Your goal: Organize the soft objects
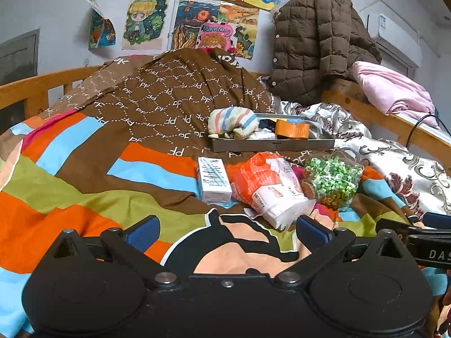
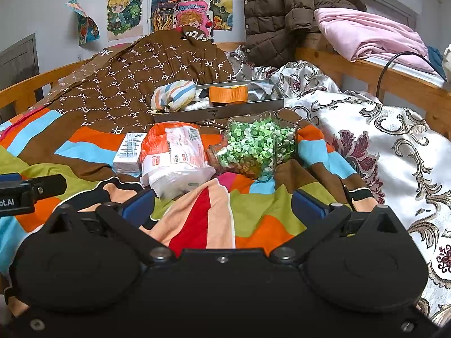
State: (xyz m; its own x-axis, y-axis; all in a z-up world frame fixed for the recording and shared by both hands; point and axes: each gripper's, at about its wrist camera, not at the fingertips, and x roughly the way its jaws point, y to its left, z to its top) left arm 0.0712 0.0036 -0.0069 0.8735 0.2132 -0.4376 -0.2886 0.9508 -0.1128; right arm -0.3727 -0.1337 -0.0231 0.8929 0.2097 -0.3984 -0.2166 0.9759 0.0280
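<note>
Lying tissue pack point(image 2: 172, 157), long axis toward tray point(image 2: 220, 114)

**Cloth, plastic and metal on the bed**

The striped bedspread point(image 1: 84, 186) was matt woven cloth. The floral quilt point(image 2: 366, 129) at the bed's right edge looked glossy, like satin. The tray point(image 1: 270, 144) was smooth brushed metal. The tissue pack point(image 2: 174, 157) wore crinkled shiny plastic film; the clear jar point(image 2: 253, 146) held paper stars. The bed rail point(image 1: 33, 87) was varnished wood. The gripper pads point(image 1: 141, 233) were matt blue.
</note>
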